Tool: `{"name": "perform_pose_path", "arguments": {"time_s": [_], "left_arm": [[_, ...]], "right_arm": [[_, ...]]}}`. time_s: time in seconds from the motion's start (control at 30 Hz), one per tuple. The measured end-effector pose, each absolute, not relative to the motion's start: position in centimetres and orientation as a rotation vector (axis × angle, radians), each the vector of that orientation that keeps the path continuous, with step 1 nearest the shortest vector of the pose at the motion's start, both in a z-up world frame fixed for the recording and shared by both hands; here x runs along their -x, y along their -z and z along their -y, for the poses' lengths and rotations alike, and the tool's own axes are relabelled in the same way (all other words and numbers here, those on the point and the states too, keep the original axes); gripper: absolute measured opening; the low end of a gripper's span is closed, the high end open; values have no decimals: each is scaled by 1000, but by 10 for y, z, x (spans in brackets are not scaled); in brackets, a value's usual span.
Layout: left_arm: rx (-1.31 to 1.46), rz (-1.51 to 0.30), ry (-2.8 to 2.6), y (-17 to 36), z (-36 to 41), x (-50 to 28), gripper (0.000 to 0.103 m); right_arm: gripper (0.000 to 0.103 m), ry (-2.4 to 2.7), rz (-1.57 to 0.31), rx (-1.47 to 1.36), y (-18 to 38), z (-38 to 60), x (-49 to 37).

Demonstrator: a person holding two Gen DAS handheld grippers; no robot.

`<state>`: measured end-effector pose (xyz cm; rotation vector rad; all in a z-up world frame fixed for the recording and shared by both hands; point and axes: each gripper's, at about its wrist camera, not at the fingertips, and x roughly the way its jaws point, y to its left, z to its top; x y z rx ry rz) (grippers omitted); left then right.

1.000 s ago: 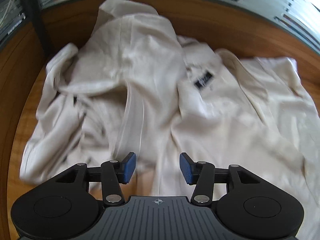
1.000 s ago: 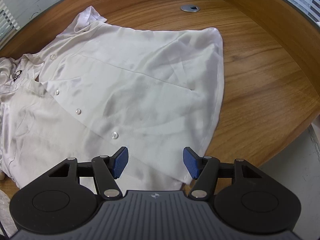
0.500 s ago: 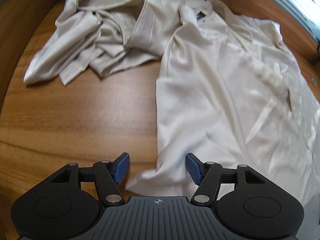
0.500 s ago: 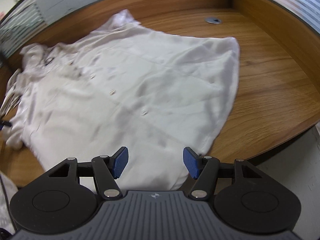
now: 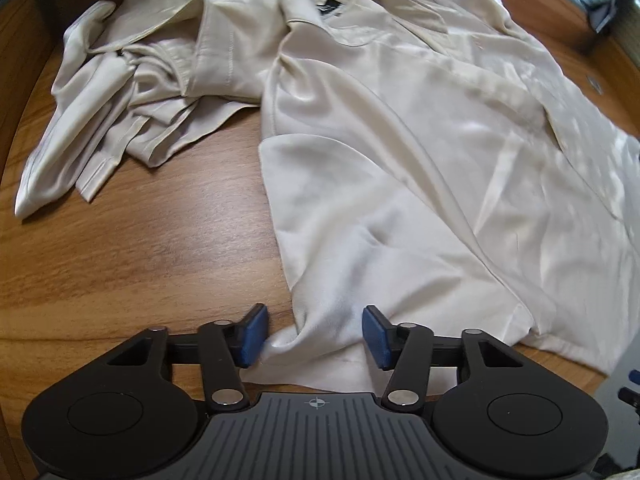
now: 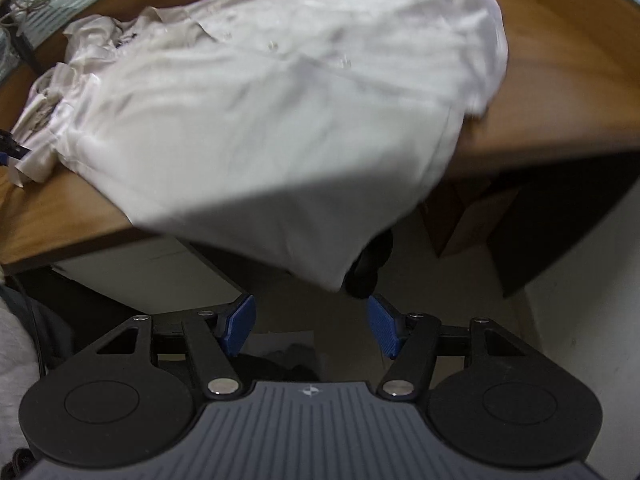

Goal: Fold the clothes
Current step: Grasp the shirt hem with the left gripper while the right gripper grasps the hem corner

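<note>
The desk (image 5: 140,248) carries one cream shirt (image 5: 420,152), spread out ahead of both claws, and by my reading no fold has been made yet. The body lies roughly flat with buttons up, the collar at the far end away from the claws. One sleeve (image 5: 120,92) is a crumpled heap far ahead and to the left of the left claw (image 5: 314,334), so that needs straightening before any fold. In the right wrist view the hem corner (image 6: 320,248) hangs off the desk edge, just beyond the right claw (image 6: 310,326).

Now the claws. The left one points steeply down at the near hem, its jaws closing with a pinch of cloth between them; the left pad (image 5: 252,336) touches the fabric, the other stands clear, so no grip yet. The right claw's jaws stand wide with nothing between them, the dangling corner just ahead.

All the folding looks to be left: smoothing, sleeves in, body over.
</note>
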<state>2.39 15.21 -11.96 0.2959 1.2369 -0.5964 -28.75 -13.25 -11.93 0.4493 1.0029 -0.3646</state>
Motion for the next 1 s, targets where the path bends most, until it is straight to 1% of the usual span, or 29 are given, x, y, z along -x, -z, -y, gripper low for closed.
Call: {"name": "perform_pose_path", "arguments": {"time_s": [0.03, 0.07, 0.13, 0.17, 0.27, 0.3, 0.47, 0.5, 0.53, 0.57, 0.6, 0.67, 1.0], "left_arm": [[-307, -1234, 601, 119, -150, -23, 43], [-318, -1231, 605, 119, -148, -22, 41], [-336, -1226, 610, 118, -145, -21, 32], [-339, -1225, 606, 118, -145, -21, 30], [-331, -1228, 590, 118, -146, -21, 30], [-320, -1231, 583, 118, -147, -21, 30], [-291, -1227, 571, 119, -146, -18, 33], [-280, -1225, 576, 119, -145, -17, 33], [-269, -1222, 582, 119, -145, -16, 28], [-262, -1218, 586, 119, -145, -15, 20], [-264, -1215, 578, 119, -145, -14, 6], [-257, -1204, 573, 115, -149, -12, 5], [-169, -1189, 552, 73, -181, -10, 4]], "right_arm": [[68, 375, -1002, -440, 127, 130, 286], [68, 386, -1000, -422, 135, 128, 284], [68, 397, -993, -372, 147, 125, 277], [68, 394, -994, -346, 153, 125, 272], [69, 395, -997, -266, 166, 120, 258], [73, 396, -996, -244, 170, 118, 254], [72, 422, -1004, -246, 186, 113, 240], [65, 434, -1008, -242, 188, 113, 238], [57, 439, -1012, -246, 189, 113, 237], [31, 439, -1020, -257, 188, 114, 236], [7, 438, -1030, -272, 187, 115, 237], [4, 438, -1021, -305, 179, 115, 243], [3, 479, -1023, -398, 104, 89, 292]]}}
